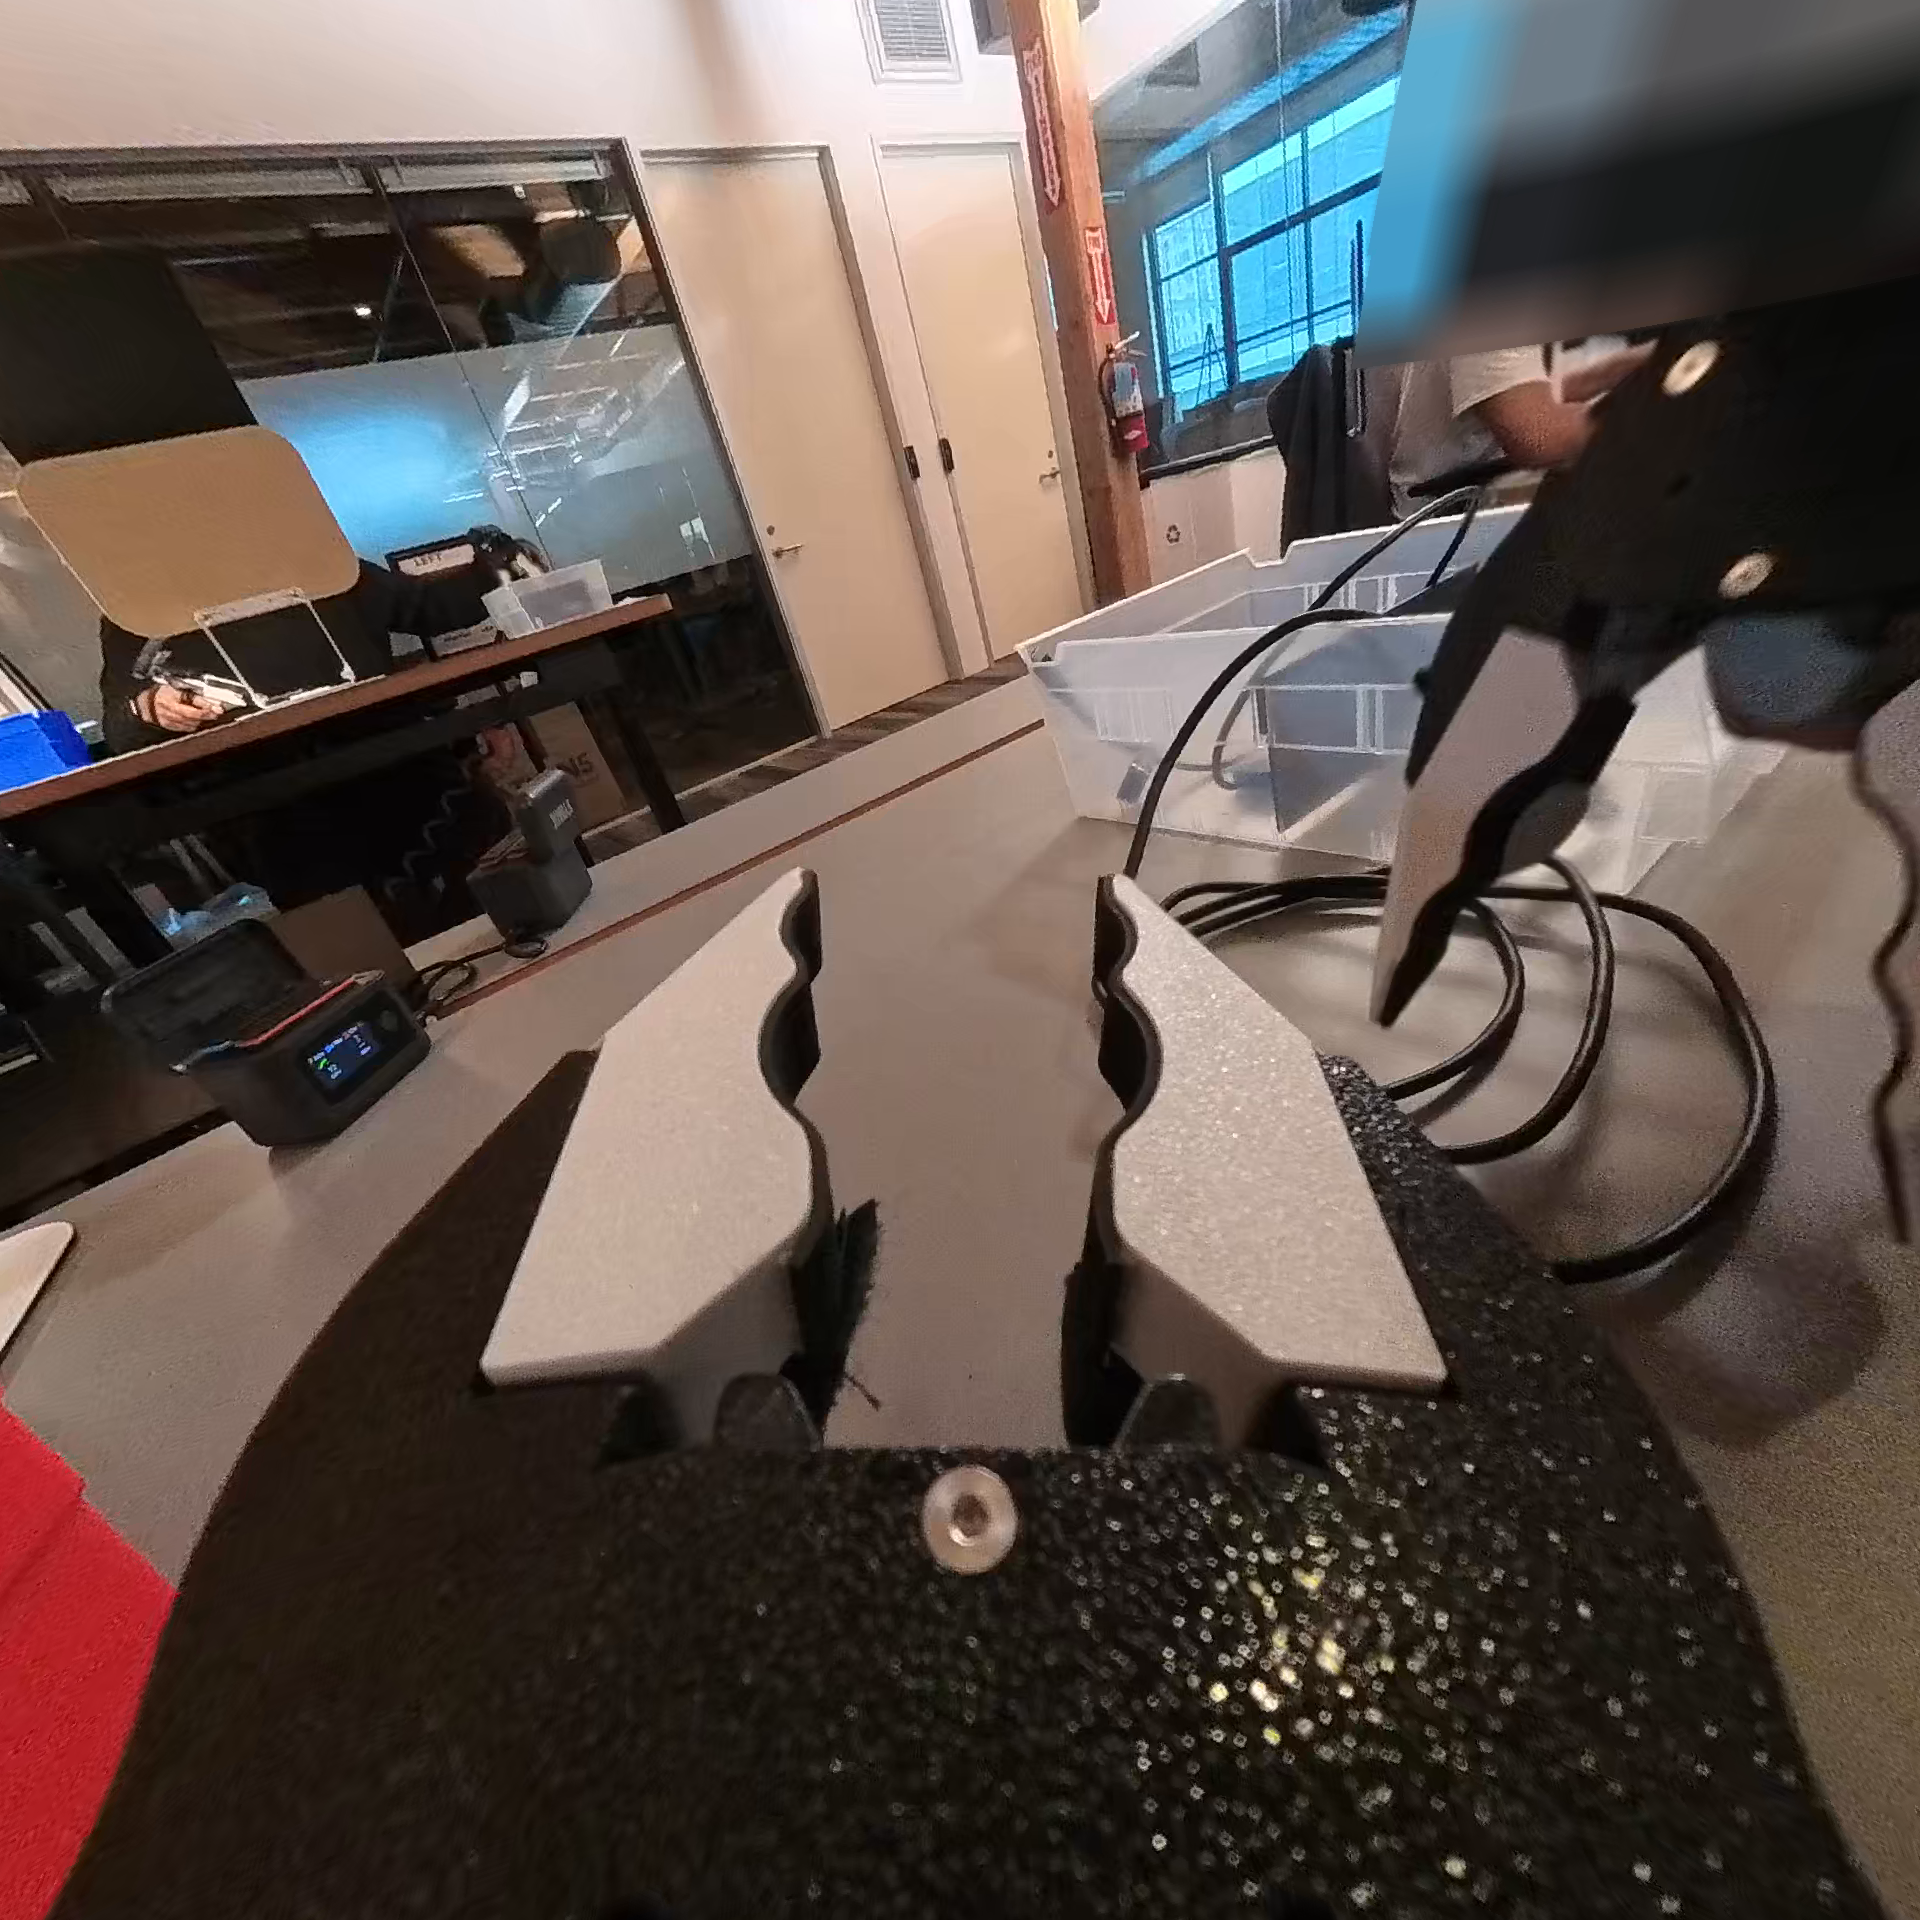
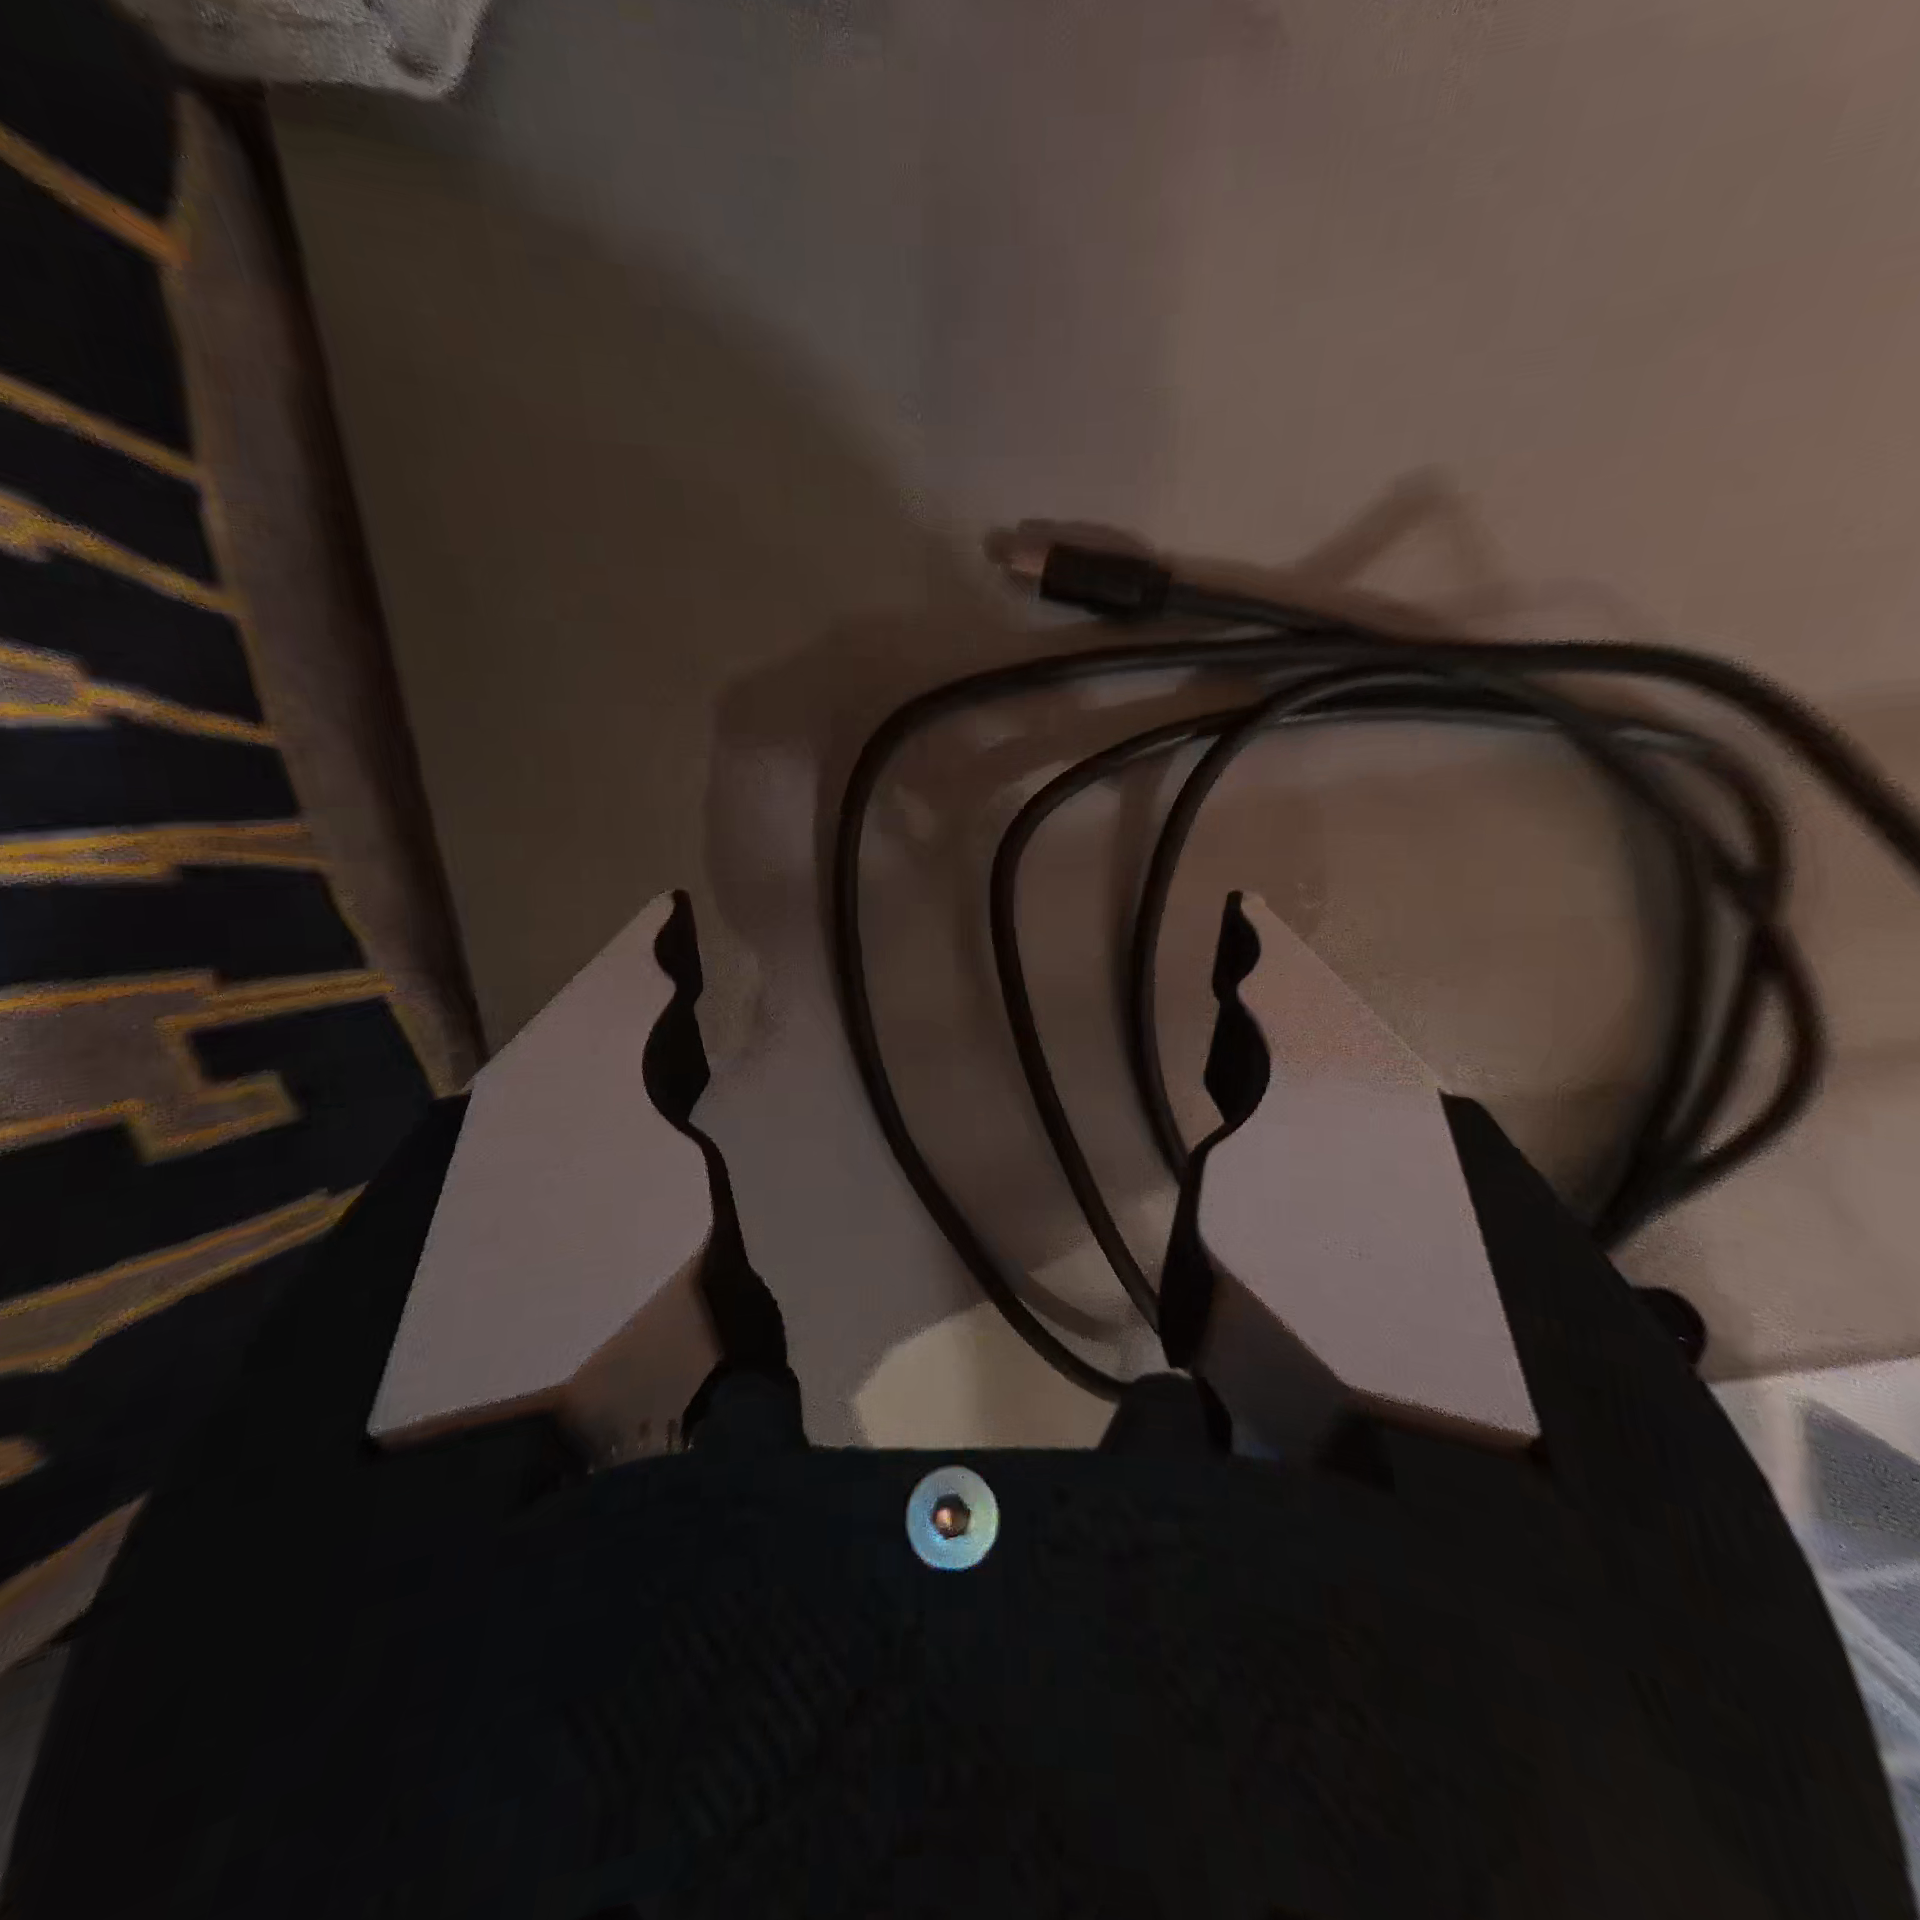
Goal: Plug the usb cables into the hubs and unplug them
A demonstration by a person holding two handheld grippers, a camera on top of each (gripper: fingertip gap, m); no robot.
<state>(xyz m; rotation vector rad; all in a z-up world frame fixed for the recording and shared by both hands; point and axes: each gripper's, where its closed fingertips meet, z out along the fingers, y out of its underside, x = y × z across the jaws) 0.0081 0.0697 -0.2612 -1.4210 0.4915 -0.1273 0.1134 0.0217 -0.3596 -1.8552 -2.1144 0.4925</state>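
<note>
A coiled black USB cable (image 2: 1455, 727) lies on the grey table, its plug (image 2: 1091, 577) pointing left. My right gripper (image 2: 951, 904) is open and empty, hovering above the left part of the coil. The same coil (image 1: 1662, 1039) shows in the left wrist view, to the right of my left gripper (image 1: 956, 904), which is open and empty low over the table. The right gripper (image 1: 1621, 987) hangs over the coil there, its left finger (image 1: 1434, 862) pointing down. No hub shows in either view.
A clear plastic bin (image 1: 1143, 665) stands at the table's far right with another black cable (image 1: 1195, 727) running out of it. A small black device with a lit screen (image 1: 301, 1049) sits at the left edge. The table edge (image 2: 343, 675) runs along the left.
</note>
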